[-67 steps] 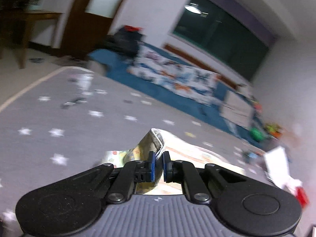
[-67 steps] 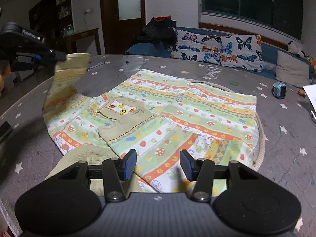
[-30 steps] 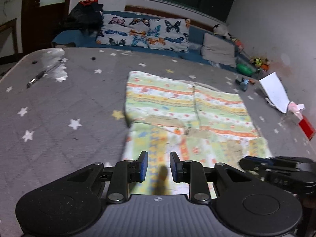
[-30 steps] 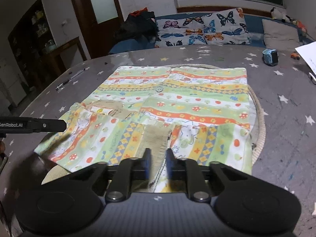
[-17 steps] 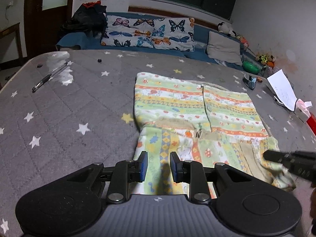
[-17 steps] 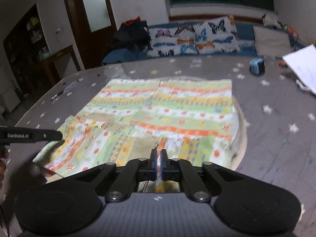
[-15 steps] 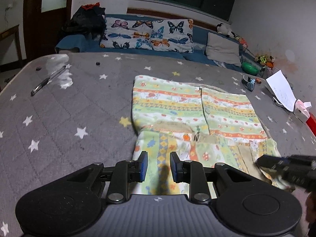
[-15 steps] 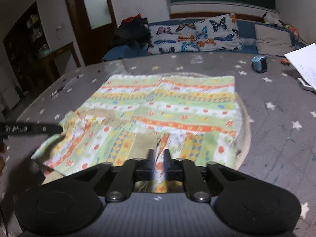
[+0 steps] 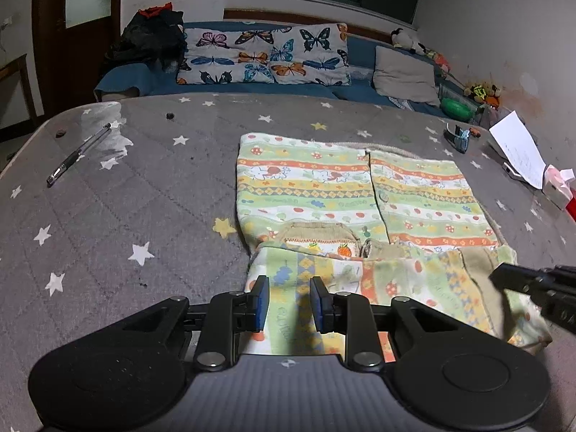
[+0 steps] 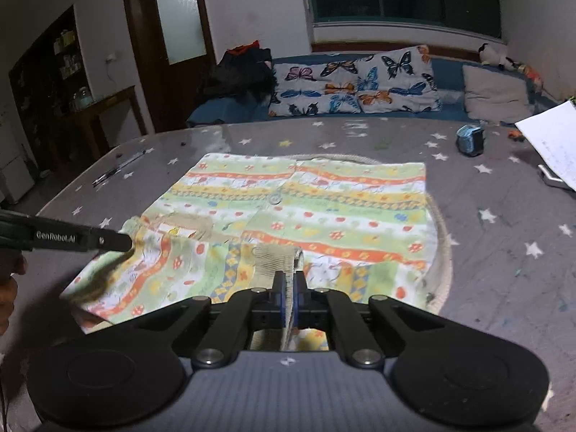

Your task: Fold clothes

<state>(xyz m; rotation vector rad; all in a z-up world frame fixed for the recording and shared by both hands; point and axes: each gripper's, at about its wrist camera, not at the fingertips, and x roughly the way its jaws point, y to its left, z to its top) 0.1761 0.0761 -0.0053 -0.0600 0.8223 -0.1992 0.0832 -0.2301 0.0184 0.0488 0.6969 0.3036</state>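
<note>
A child's striped, patterned garment [image 9: 360, 194] lies flat on the grey star-print table [image 9: 126, 198], its near part folded over with beige cuffs showing; it also shows in the right wrist view [image 10: 306, 201]. My left gripper [image 9: 287, 300] is open and empty, low over the garment's near left edge. My right gripper [image 10: 288, 300] is shut on a fold of the garment's near edge by a beige cuff [image 10: 275, 262]. The right gripper shows at the right in the left wrist view [image 9: 536, 286]. The left gripper shows at the left in the right wrist view [image 10: 72, 239].
A pen [image 9: 77, 154] lies at the table's far left. A small blue object [image 10: 469, 142], white paper [image 9: 518, 151] and a white-and-red box [image 9: 558, 190] sit at the right. A sofa with butterfly cushions [image 9: 266, 54] stands behind the table.
The left gripper let go of the sleeve after laying it across the garment and now hovers open. The right gripper closed on the garment's near edge and holds it.
</note>
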